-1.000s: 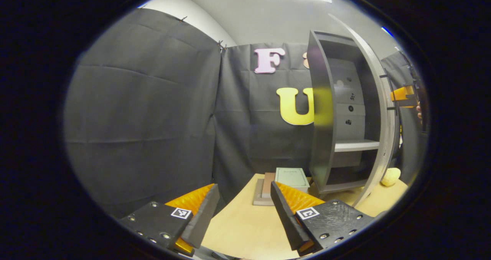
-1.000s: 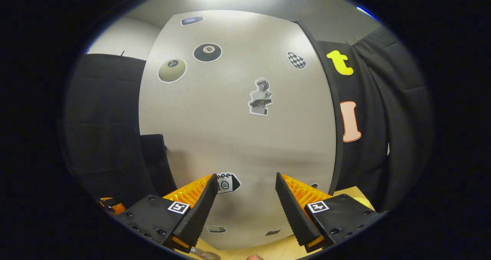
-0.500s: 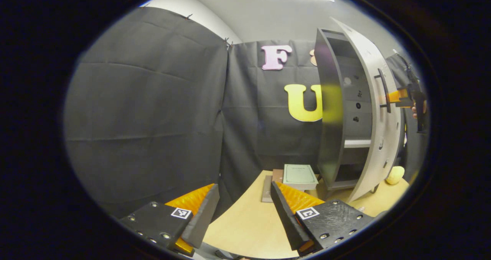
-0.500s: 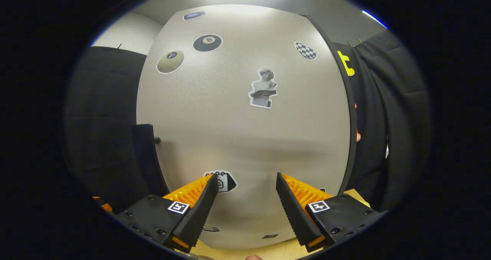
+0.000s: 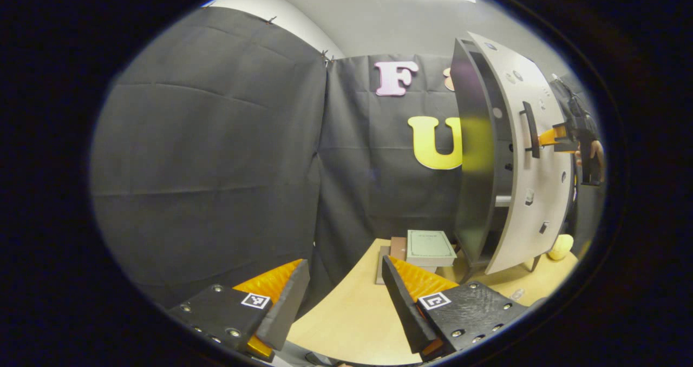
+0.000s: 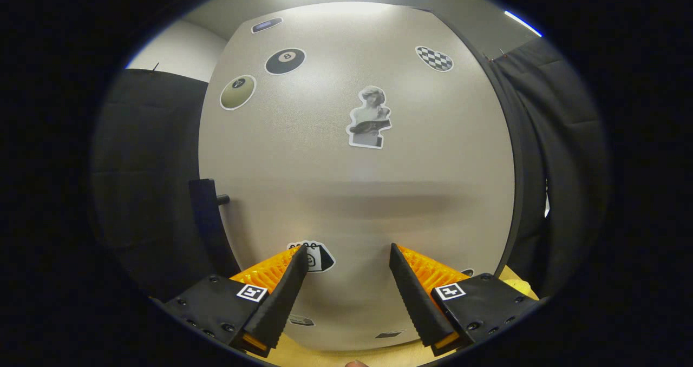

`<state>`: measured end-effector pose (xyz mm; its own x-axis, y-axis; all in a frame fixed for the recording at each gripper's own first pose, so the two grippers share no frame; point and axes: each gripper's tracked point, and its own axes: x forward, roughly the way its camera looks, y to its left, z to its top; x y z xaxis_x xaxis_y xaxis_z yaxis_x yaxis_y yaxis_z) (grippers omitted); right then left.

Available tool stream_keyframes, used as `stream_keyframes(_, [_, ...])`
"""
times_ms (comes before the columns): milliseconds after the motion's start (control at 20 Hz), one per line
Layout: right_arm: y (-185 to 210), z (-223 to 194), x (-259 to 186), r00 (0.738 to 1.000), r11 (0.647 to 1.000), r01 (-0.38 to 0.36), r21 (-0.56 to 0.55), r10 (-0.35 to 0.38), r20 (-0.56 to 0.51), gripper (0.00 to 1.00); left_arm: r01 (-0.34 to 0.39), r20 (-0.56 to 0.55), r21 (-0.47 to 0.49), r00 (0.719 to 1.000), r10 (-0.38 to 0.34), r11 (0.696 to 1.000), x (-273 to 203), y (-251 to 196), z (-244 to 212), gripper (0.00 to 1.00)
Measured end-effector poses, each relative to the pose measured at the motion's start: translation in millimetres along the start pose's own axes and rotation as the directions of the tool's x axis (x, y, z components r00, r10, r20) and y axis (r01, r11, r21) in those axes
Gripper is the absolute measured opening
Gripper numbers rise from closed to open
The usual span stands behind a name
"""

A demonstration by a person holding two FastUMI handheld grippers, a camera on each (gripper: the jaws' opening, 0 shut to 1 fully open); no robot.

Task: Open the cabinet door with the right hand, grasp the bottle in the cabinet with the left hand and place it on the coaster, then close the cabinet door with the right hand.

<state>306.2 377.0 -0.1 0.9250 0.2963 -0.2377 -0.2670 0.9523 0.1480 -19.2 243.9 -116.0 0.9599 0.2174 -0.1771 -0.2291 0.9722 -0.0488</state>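
The dark grey cabinet (image 5: 474, 166) stands on the table at the right of the left gripper view. Its pale door (image 5: 536, 194) with stickers is almost shut, leaving a narrow gap where a shelf edge shows. My right gripper (image 5: 563, 137) reaches the door's outer face just right of the dark bar handle (image 5: 529, 129), held by a hand (image 5: 595, 153). In the right gripper view the door (image 6: 357, 194) looms close, the handle (image 6: 206, 221) is at its left edge, and my right gripper (image 6: 347, 249) is open with its tips at the door. My left gripper (image 5: 344, 264) is open and empty, low over the table's near edge.
A small stack of books (image 5: 430, 246) lies on the wooden table (image 5: 346, 318) just left of the cabinet's foot. A pale yellow rounded object (image 5: 560, 246) sits to the right of the door's lower corner. Black cloth walls close the booth behind and to the left.
The cabinet door has swung toward shut, from showing the shelves to a narrow gap. The right gripper has followed the door. The left gripper has barely moved.
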Motion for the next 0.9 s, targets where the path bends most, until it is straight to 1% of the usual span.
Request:
stream_keyframes(50, [0, -2, 0, 1.000, 1.000, 0.007, 0.002, -0.007, 0.000, 0.96, 0.003, -0.002, 0.003, 1.000, -0.003, 1.000, 0, 1, 0, 0.84])
stream_keyframes(100, [0, -1, 0, 1.000, 1.000, 0.019, 0.002, -0.019, 0.003, 0.96, 0.008, -0.003, 0.009, 1.000, -0.008, 1.000, 2, 1, 0, 0.81])
stream_keyframes(150, [1, -3, 0, 1.000, 1.000, 0.027, -0.003, -0.027, 0.005, 0.96, 0.013, -0.004, 0.016, 1.000, -0.013, 1.000, 4, 0, 1, 0.84])
stream_keyframes(200, [2, -4, 0, 0.999, 0.999, 0.033, -0.010, -0.033, 0.005, 0.96, 0.021, -0.003, 0.024, 1.000, -0.021, 1.000, 6, 0, 3, 0.81])
stream_keyframes(250, [3, -6, 0, 0.999, 0.999, 0.041, -0.016, -0.041, 0.007, 0.96, 0.028, -0.002, 0.031, 1.000, -0.028, 0.999, 7, 0, 7, 0.84])
stream_keyframes(300, [2, -6, 0, 0.999, 0.999, 0.047, -0.023, -0.047, 0.005, 0.96, 0.035, -0.005, 0.037, 0.999, -0.035, 0.999, 8, 0, 9, 0.84])
stream_keyframes(350, [2, -8, -2, 0.999, 0.998, 0.054, -0.031, -0.054, 0.000, 0.97, 0.043, -0.002, 0.040, 0.999, -0.043, 0.998, 9, -2, 13, 0.82])
stream_keyframes(450, [4, -8, -9, 0.999, 0.998, 0.047, -0.034, -0.047, 0.003, 0.96, 0.057, 0.014, 0.043, 0.998, -0.057, 0.997, 10, -10, 23, 0.84])
stream_keyframes(500, [5, -6, -16, 0.999, 0.999, 0.038, -0.035, -0.037, 0.010, 0.96, 0.059, 0.020, 0.043, 0.998, -0.060, 0.997, 9, -15, 27, 0.84])
stream_keyframes(550, [4, -6, -28, 0.999, 0.999, 0.031, -0.040, -0.030, 0.016, 0.96, 0.066, 0.026, 0.041, 0.997, -0.067, 0.997, 8, -23, 29, 0.81])
stream_keyframes(650, [0, -5, -52, 1.000, 0.998, 0.013, -0.062, -0.012, 0.021, 0.96, 0.087, 0.041, 0.037, 0.995, -0.088, 0.996, 7, -44, 37, 0.81])
stream_keyframes(900, [-37, 0, -119, 0.999, 0.989, 0.018, -0.147, -0.013, 0.032, 0.97, 0.142, 0.067, 0.054, 0.987, -0.146, 0.988, -5, -104, 53, 0.82])
